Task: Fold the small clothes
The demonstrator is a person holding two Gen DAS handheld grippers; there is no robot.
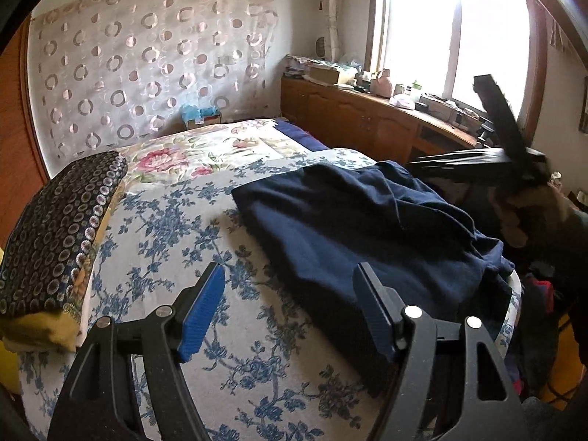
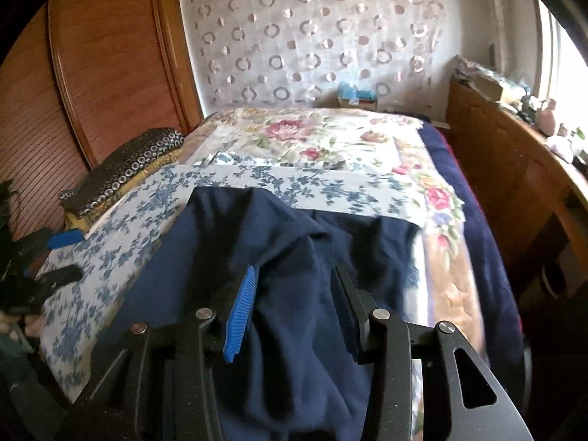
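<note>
The right gripper [image 2: 290, 305] stands with jaws parted over the navy garment [image 2: 294, 257], cloth bunched between them though the pads seem not to press it. The left gripper [image 1: 290, 305] hangs open and empty above the blue-flowered sheet [image 1: 165, 220]. The garment lies rumpled on the bed, so folding looks barely begun. A small box [image 1: 202, 119] by the far wall holds something blue, perhaps tissue.

Bare blue-floral sheet [image 1: 172, 228] left of navy garment [image 1: 330, 228], folded dotted cushion [image 1: 55, 228] blocking far left
</note>
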